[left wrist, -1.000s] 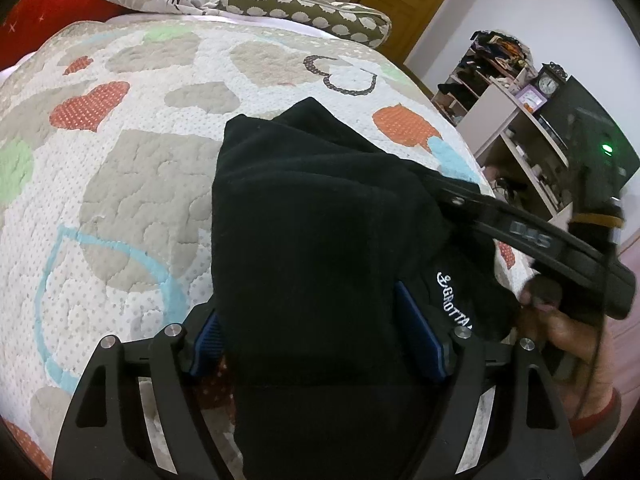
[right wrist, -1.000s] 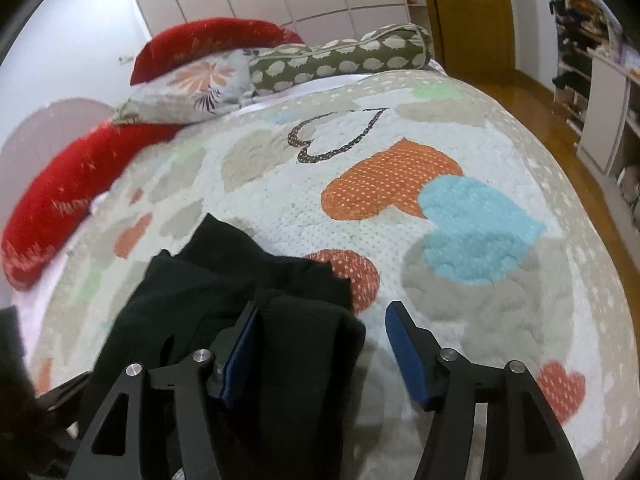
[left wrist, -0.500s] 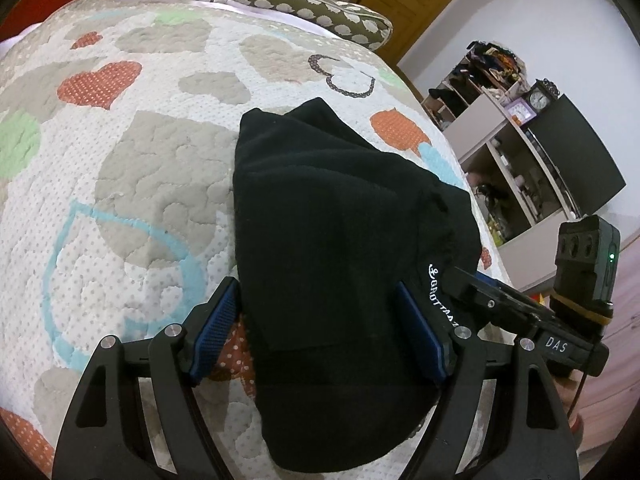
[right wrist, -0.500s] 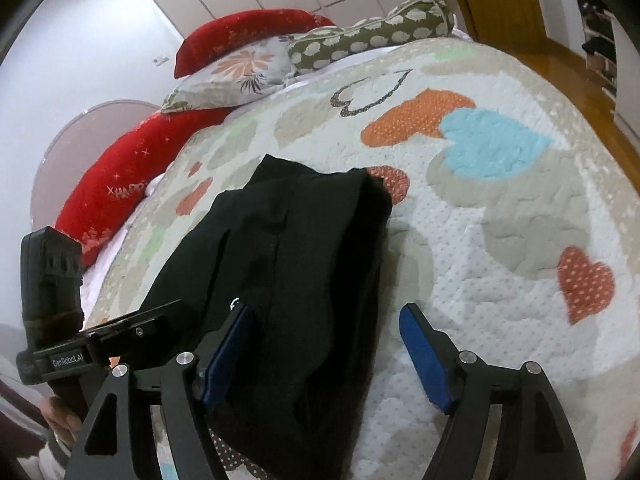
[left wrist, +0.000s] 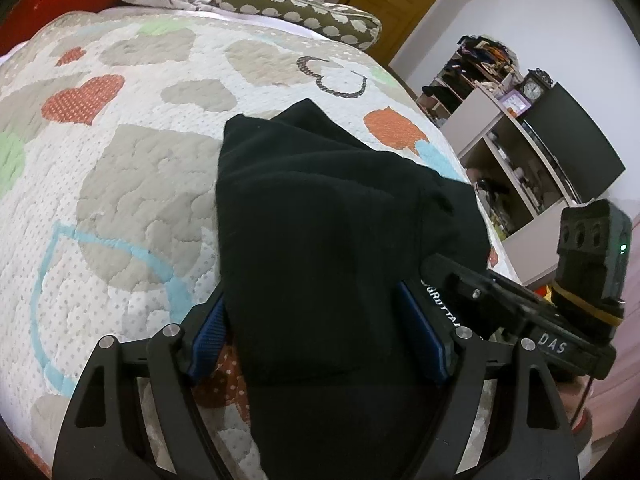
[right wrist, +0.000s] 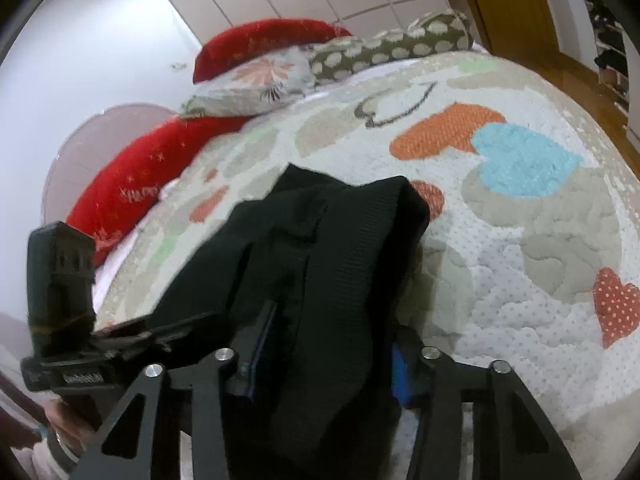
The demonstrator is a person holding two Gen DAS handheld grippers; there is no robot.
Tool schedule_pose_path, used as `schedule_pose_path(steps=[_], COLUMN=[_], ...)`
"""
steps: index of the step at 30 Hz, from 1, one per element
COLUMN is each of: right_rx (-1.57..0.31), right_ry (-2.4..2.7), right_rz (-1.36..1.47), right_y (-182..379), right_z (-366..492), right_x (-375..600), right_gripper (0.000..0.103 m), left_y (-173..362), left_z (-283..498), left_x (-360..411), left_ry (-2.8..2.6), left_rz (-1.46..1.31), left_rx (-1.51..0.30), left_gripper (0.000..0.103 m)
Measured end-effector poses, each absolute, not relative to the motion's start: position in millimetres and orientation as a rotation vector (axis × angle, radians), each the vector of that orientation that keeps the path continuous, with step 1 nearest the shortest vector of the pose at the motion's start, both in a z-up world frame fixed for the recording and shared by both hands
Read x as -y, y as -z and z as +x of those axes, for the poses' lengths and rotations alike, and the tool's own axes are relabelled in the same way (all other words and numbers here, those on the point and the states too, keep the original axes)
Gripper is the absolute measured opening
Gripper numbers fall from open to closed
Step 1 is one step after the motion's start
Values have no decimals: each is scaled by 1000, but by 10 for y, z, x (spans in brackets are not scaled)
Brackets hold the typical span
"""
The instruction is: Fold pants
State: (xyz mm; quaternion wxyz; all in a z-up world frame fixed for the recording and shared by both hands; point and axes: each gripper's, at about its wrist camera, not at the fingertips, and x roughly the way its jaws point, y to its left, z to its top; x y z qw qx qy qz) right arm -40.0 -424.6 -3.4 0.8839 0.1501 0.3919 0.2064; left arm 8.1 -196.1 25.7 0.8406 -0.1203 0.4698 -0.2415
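The black pants [left wrist: 320, 224] lie folded in a thick bundle on the heart-patterned quilt [left wrist: 120, 184]. My left gripper [left wrist: 316, 332] stands open, its blue pads on either side of the bundle's near end. In the right wrist view the pants [right wrist: 320, 264] fill the space between my right gripper's [right wrist: 324, 364] fingers, which press in on the fabric at the near right edge. The right gripper's body also shows in the left wrist view [left wrist: 520, 312], and the left gripper's body shows in the right wrist view [right wrist: 80, 360].
Pillows lie at the head of the bed: a red bolster [right wrist: 132, 184], a floral pillow [right wrist: 256, 84] and a dotted green one [left wrist: 296, 12]. A shelf unit with a clock [left wrist: 532, 88] and a dark screen [left wrist: 576, 140] stand off the bed's right side. A wooden door [right wrist: 504, 4] is beyond.
My right gripper has moved in over the near right edge of the pants and its fingers have closed in on the fabric. My left gripper stays open around the bundle.
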Motion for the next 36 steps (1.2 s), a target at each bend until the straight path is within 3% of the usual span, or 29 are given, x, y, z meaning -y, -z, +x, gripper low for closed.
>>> schedule_pose_path(steps=[2, 5, 13, 16, 18, 20, 21, 28, 36], right_rx=[-795, -756, -733, -791, -887, -948, -932, -816, -833], right_ry=[-423, -450, -543, -555, -500, -454, -472, -469, -526], right_rz=[298, 312, 288, 273, 212, 134, 136, 118, 118], right_y=[-50, -275, -670, -472, -234, -110, -161, -627, -573], right_z=[-448, -561, -933, -1002, -969, -996, -1050, -1212, -868], right_x=[4214, 4179, 3841, 3688, 3570, 3487, 3490, 3576, 3094], right_gripper=[35, 29, 29, 30, 37, 38, 38, 40, 40], left_y=[-318, -495, -993, -867, -602, -366, -331, -626, -569], left_z=[39, -54, -484, -638, -674, -665, -704, -887, -905], left_x=[1950, 1886, 1540, 1404, 1353, 1297, 1207, 1059, 1164], left_ry=[514, 537, 502, 460, 406, 351, 347, 277, 242], left_rz=[-248, -248, -205, -170, -145, -156, -204, -200, -143], left_rx=[-982, -962, -925, -939, -1000, -1053, -1030, -960, -947], left_gripper=[55, 45, 45, 47, 49, 61, 63, 64, 64])
